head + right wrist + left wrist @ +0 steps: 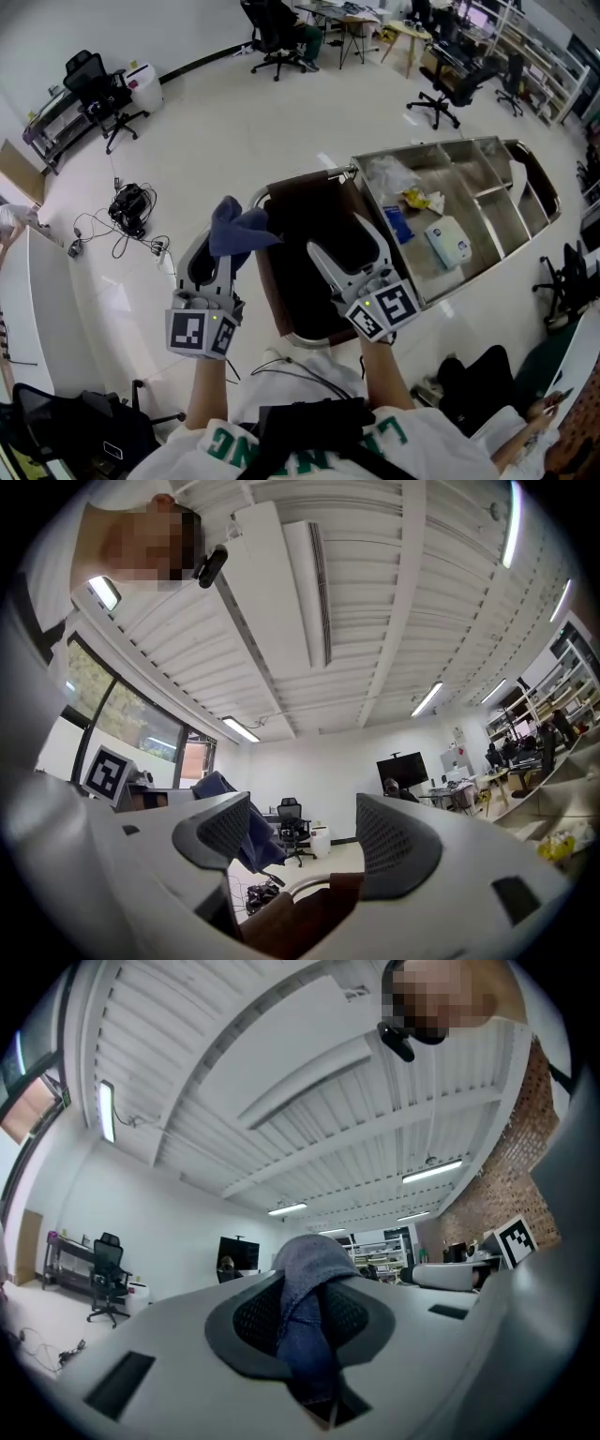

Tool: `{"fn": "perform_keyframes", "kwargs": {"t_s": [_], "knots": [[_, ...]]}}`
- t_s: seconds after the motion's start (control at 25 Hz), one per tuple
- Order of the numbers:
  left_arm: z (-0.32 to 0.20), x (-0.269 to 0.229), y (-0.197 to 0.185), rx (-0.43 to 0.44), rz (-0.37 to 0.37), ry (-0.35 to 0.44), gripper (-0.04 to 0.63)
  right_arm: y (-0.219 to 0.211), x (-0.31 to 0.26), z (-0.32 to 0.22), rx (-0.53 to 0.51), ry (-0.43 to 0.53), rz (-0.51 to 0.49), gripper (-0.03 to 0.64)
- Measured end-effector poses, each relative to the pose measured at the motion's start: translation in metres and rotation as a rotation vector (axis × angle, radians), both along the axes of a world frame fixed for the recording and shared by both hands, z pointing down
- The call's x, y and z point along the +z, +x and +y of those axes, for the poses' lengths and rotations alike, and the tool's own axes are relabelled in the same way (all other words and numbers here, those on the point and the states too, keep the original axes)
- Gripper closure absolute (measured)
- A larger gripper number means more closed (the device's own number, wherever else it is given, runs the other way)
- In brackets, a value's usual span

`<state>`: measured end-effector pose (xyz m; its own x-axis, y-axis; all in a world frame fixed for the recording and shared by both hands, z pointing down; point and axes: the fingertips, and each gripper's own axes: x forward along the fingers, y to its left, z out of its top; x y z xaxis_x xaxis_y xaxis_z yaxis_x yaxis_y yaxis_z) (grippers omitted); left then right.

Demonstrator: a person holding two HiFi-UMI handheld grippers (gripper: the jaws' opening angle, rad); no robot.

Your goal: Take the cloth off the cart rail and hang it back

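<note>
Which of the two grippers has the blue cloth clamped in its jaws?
The left gripper: its jaws are shut on the crumpled blue cloth. The right gripper stands open, gripping nothing.

Bare floor [234, 131] left of and beyond the cart rail [309, 178] leaves room to pass; cables [131, 211] lie farther left. Just right of the rail, a brown bag [300, 281] fills the space under the right gripper [337, 236], whose jaws stand apart. Clutter crowds the tray [511, 220] at far right.
</note>
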<state>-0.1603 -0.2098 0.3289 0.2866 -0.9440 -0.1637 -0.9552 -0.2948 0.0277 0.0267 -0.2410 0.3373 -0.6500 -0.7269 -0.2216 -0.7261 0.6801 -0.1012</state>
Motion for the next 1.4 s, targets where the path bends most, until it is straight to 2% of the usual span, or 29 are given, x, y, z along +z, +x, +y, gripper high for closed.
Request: {"fn": "perform_keyframes", "kwargs": {"t_s": [0.24,0.68,0.96,1.12,1.2,1.4], "knots": [[0.014,-0.001,0.006,0.007,0.007,0.017,0.531,0.004,0.001,0.003,0.012,0.0,-0.002,0.256],[0.015,0.02,0.006,0.022,0.03,-0.05,0.533,0.018,0.004,0.005,0.05,-0.016,-0.001,0.256],[0.012,0.028,0.015,0.048,0.025,-0.066,0.532,0.018,0.007,0.006,0.05,-0.027,-0.003,0.256],[0.01,0.057,0.023,0.085,0.019,-0.134,0.532,0.018,0.011,0.005,0.051,-0.037,-0.004,0.256],[0.008,0.082,0.031,0.114,-0.01,-0.193,0.532,0.018,0.013,0.004,0.05,-0.043,-0.006,0.256],[0.01,0.148,0.047,0.18,-0.194,-0.385,0.531,0.015,0.016,0.005,0.043,-0.05,-0.004,0.256]]}}
